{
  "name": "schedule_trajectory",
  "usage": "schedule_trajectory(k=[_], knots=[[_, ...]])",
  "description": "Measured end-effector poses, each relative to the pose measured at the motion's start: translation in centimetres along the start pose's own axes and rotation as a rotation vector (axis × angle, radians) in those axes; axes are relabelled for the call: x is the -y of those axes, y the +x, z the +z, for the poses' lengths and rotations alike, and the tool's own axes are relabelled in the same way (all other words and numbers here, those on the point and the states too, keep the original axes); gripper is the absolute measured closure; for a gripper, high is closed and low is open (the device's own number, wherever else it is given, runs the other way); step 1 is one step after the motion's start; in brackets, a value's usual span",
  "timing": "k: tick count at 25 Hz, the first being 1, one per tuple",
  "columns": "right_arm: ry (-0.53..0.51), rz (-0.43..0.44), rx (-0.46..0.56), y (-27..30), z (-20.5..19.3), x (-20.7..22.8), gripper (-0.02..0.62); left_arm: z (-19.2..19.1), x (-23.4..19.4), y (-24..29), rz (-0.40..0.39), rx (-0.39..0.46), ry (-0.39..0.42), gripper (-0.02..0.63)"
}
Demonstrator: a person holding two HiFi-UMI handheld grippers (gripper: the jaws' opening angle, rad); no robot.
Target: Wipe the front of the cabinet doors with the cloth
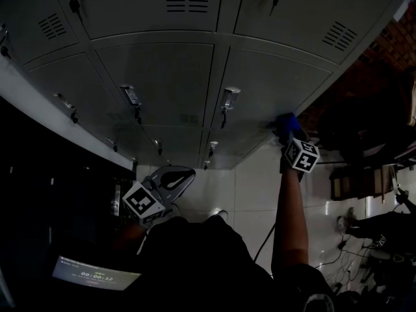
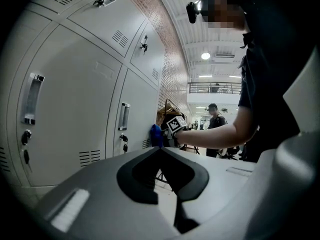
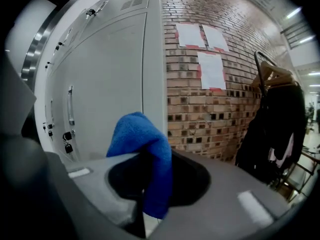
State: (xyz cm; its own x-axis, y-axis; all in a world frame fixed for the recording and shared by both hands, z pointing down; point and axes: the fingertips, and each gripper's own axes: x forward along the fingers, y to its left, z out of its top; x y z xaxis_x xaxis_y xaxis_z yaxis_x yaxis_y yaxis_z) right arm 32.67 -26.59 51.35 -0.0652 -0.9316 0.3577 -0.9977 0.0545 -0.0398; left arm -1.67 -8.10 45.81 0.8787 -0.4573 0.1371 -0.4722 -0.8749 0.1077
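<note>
Against the right door [image 1: 276, 83], our right gripper [image 1: 288, 130] clamps the cloth [image 3: 140, 138]; left gripper [image 1: 184, 173] clenched, empty. We should press flat.

Handles [image 2: 31, 98] and hanging locks [image 2: 25, 137] jut from otherwise flat cabinet doors [image 2: 75, 109].

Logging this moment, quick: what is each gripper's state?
The left gripper is shut, empty.
The right gripper is shut on the blue cloth.
</note>
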Motion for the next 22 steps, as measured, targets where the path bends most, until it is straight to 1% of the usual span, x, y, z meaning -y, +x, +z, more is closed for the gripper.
schedule_trajectory(k=[4,7,11,14,18,22], knots=[[0.039,-0.023,0.021,-0.2,-0.6,0.6,0.526,0.0,0.1,0.0,-0.002,-0.008,0.001,0.606],[0.054,0.006,0.023,-1.0,-1.5,-1.8,0.526,-0.5,-0.2,-0.3,0.011,-0.022,0.000,0.606],[0.062,0.104,0.014,-1.4,-3.0,-7.7,0.526,-0.7,0.1,-0.6,-0.001,0.005,-0.009,0.606],[0.047,0.194,0.006,-1.5,-3.7,-13.0,0.526,-1.1,-0.1,-1.1,0.004,0.011,-0.009,0.606],[0.013,0.309,-0.016,-1.4,-4.5,-19.8,0.526,-0.3,-0.1,-1.6,0.008,0.014,-0.017,0.606],[-0.002,0.386,-0.049,-1.0,-5.5,-24.6,0.526,-0.7,-0.6,-2.6,0.031,0.013,-0.018,0.606]])
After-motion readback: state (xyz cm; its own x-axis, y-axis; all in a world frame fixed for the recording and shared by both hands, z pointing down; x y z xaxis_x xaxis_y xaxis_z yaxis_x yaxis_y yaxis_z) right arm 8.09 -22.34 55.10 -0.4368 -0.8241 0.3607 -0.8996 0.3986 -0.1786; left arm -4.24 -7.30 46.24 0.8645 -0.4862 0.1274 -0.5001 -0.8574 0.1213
